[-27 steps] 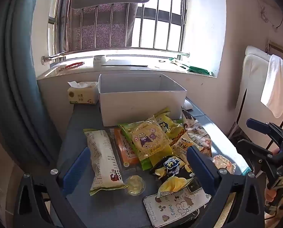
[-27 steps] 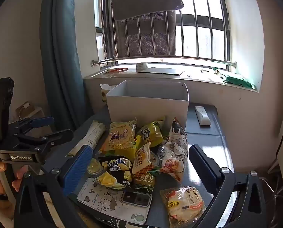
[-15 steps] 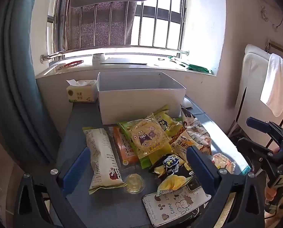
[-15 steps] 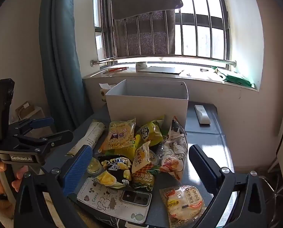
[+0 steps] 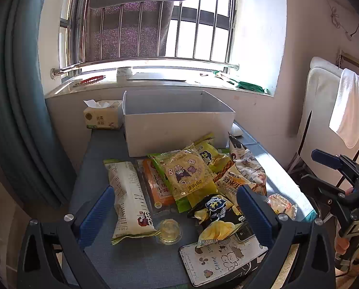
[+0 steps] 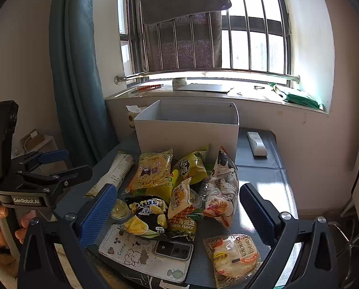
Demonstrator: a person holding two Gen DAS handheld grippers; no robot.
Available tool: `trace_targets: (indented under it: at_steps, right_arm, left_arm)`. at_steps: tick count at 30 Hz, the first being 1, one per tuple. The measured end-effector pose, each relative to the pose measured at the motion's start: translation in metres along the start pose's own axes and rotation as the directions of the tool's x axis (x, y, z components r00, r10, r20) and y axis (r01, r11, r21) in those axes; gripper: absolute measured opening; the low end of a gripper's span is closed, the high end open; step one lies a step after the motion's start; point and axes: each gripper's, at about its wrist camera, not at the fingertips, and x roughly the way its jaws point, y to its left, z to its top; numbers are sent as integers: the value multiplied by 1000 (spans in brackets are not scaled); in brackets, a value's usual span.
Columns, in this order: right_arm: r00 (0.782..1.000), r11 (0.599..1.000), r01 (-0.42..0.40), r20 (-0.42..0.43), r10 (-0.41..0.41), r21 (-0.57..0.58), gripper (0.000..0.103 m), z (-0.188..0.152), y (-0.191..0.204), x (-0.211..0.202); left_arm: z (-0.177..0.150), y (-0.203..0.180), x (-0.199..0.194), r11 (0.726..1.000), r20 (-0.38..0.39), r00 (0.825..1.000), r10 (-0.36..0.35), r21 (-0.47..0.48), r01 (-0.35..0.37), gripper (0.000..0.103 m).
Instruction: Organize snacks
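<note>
Mostly buried, the orange packet (image 5: 155, 187) hides under the yellow packet (image 5: 186, 173); both tools (image 5: 174, 209) (image 6: 177, 209) gape wide, empty.

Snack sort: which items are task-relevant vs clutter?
Job: snack pile, long white pack, Lay's pack, jelly cup, grey box.
Clutter: phone, tissue box, remote, white towel.

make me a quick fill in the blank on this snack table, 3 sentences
1. The white box stands behind the snack pile, and nothing shows inside it: it looks ____.
2. Both the left gripper and the right gripper have their jaws ____.
3. The tissue pack sits to the ____ of the box in the left wrist view.

Missing words: empty; open; left
</note>
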Motion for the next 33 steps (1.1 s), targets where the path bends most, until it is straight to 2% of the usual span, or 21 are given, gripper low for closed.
trace_targets:
  at_steps: [33]
  right_arm:
    - [1000, 1000, -9, 0, 9, 10, 103, 2, -2, -2]
  left_arm:
    - [1, -2, -1, 1000, -4, 1000, 3, 13, -3, 103]
